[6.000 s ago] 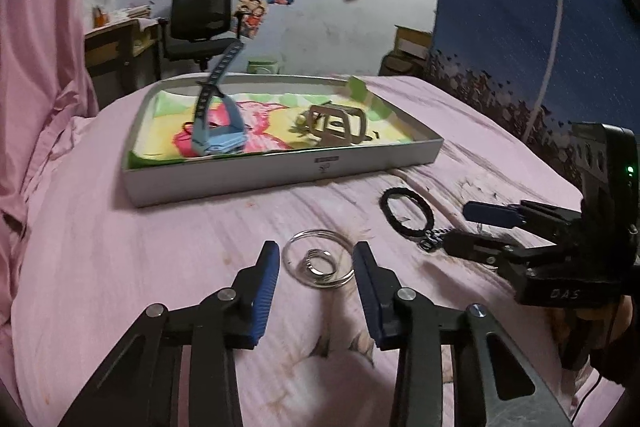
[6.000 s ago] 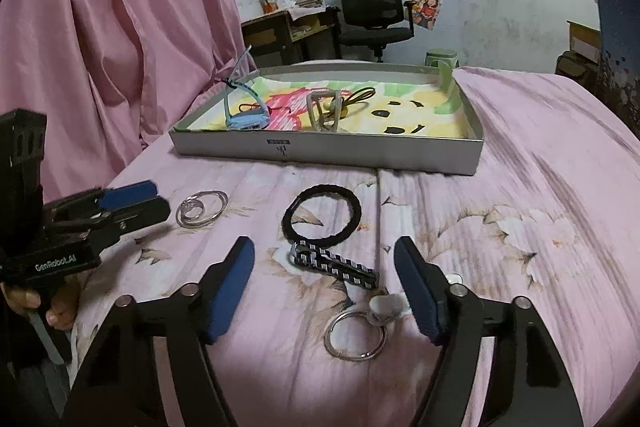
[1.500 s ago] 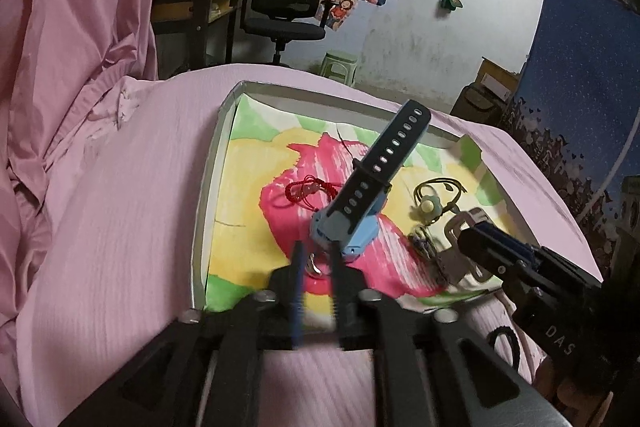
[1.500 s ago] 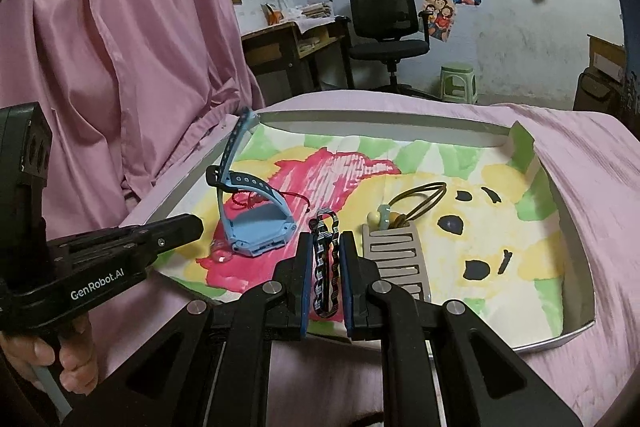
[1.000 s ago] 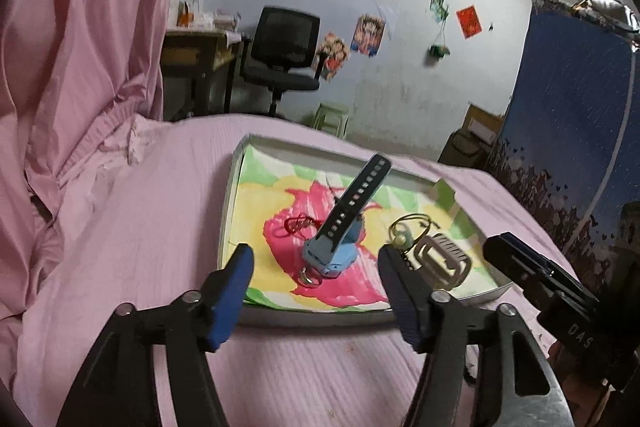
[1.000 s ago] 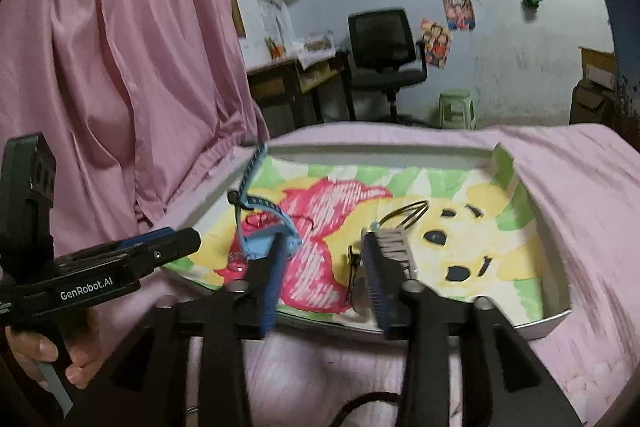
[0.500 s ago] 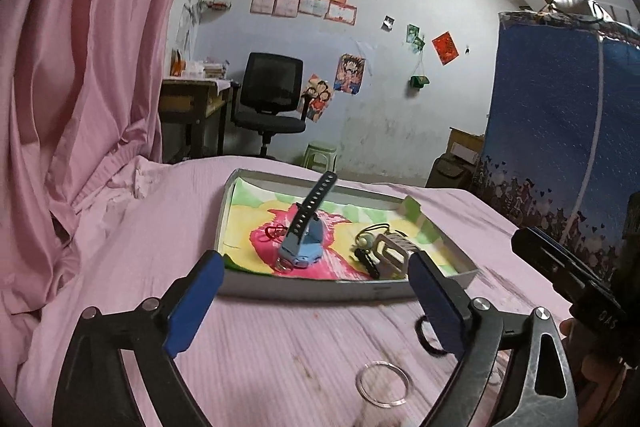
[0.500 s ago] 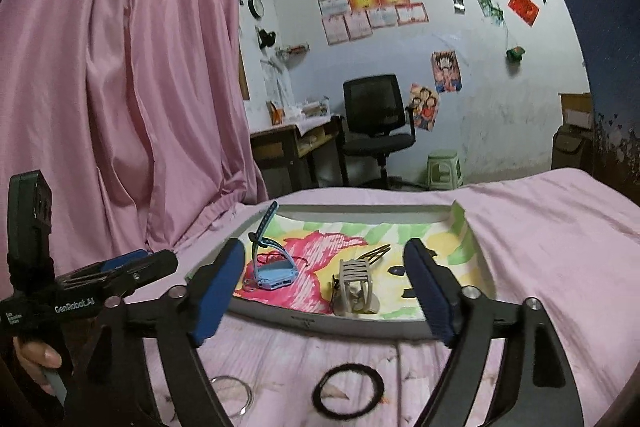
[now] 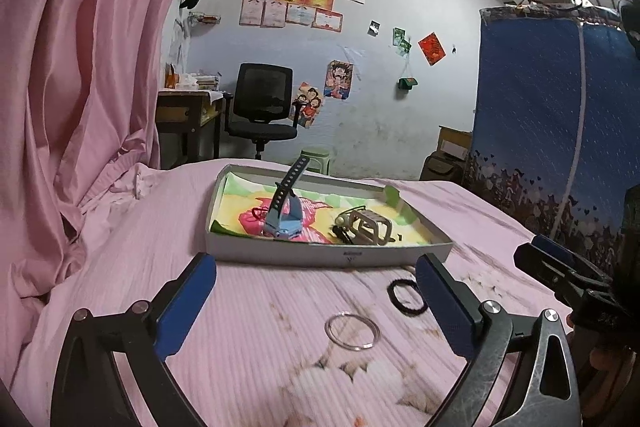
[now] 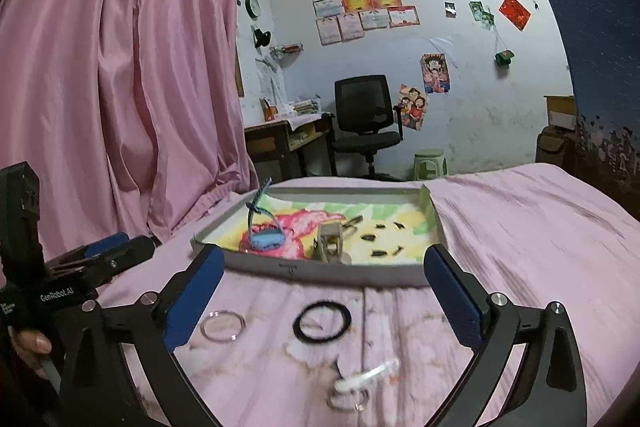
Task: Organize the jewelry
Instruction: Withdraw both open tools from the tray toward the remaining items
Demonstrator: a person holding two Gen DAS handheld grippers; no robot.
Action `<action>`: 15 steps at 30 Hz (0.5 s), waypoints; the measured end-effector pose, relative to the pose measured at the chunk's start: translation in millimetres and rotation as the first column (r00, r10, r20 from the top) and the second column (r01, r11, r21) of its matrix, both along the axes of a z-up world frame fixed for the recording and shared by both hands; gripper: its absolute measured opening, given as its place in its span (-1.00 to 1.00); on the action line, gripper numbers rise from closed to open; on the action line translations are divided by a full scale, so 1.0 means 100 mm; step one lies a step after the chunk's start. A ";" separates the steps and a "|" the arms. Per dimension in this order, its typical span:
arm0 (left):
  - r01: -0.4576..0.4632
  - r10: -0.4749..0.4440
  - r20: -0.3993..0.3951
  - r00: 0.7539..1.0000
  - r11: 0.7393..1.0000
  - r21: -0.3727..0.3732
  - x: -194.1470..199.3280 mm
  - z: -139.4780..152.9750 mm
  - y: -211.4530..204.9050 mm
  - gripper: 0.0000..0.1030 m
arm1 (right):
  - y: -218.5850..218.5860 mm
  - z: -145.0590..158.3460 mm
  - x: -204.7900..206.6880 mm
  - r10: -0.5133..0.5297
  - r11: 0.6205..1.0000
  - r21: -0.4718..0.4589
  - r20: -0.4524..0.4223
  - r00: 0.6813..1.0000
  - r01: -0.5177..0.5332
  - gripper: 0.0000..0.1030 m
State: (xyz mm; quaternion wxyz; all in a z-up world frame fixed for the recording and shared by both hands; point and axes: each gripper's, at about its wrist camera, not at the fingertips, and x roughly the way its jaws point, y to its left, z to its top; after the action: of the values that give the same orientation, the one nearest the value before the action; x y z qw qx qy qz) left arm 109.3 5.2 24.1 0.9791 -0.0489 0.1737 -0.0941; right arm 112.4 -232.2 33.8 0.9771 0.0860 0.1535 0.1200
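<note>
Both the left gripper and the right gripper are wide open and hold nothing, up above the pink bed. The blue watch and a gray clip sit inside the tray. A silver ring and a black hair band lie on the bed, near the tray.

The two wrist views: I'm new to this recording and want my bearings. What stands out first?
A shallow tray with a bright cartoon lining sits on the pink bedspread, holding a blue watch with its strap sticking up. In front of it, loose on the cloth, lie a silver bangle and a black hair tie. Both the left tool and right tool hang wide open and empty.
</note>
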 end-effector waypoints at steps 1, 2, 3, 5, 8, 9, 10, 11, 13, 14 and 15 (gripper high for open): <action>0.000 0.000 0.000 1.000 1.000 0.002 -0.02 -0.01 -0.01 0.95 | -0.02 -0.02 -0.03 -0.004 1.000 -0.004 -0.004 1.000 0.004 0.91; 0.001 -0.001 0.000 1.000 1.000 0.005 -0.04 -0.03 -0.01 0.95 | -0.02 -0.03 -0.06 -0.007 1.000 -0.006 -0.006 1.000 0.007 0.91; 0.002 -0.002 0.000 1.000 1.000 0.007 -0.07 -0.04 -0.02 0.95 | -0.04 -0.05 -0.08 -0.009 1.000 -0.008 -0.009 1.000 0.009 0.91; 0.006 -0.006 -0.005 1.000 1.000 0.012 -0.10 -0.06 -0.03 0.95 | -0.06 -0.10 -0.13 -0.013 1.000 -0.011 -0.021 1.000 0.013 0.91; 0.013 -0.012 -0.021 1.000 1.000 0.020 -0.12 -0.10 -0.04 0.95 | -0.06 -0.16 -0.17 -0.012 1.000 -0.020 -0.039 0.999 0.011 0.91; 0.016 -0.016 -0.032 0.999 1.000 0.024 -0.11 -0.11 -0.03 0.95 | -0.06 -0.18 -0.19 -0.011 1.000 -0.024 -0.047 0.999 0.010 0.91; 0.022 -0.020 -0.044 0.999 0.999 0.026 -0.10 -0.12 -0.03 0.95 | -0.05 -0.18 -0.19 -0.011 1.000 -0.028 -0.056 0.998 0.010 0.91; 0.028 -0.026 -0.057 0.998 0.999 0.026 -0.08 -0.14 -0.03 0.95 | -0.04 -0.20 -0.19 -0.010 1.000 -0.030 -0.065 0.998 0.008 0.91; 0.042 -0.040 -0.086 0.995 0.999 0.025 -0.05 -0.18 -0.03 0.95 | -0.04 -0.24 -0.20 -0.009 0.999 -0.037 -0.089 0.996 0.006 0.91; 0.052 -0.049 -0.104 0.993 0.998 0.024 -0.03 -0.20 -0.03 0.95 | -0.05 -0.26 -0.18 -0.005 0.999 -0.041 -0.108 0.994 0.001 0.91; 0.062 -0.059 -0.122 0.991 0.998 0.023 -0.01 -0.22 -0.04 0.95 | -0.04 -0.28 -0.17 -0.001 0.999 -0.043 -0.121 0.993 -0.004 0.91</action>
State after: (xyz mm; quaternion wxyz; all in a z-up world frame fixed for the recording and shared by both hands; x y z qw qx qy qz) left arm 108.6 1.6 2.0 0.9640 -0.0362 0.2353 -0.1182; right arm 95.4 -236.0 5.6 0.9675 0.0719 0.2151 0.1120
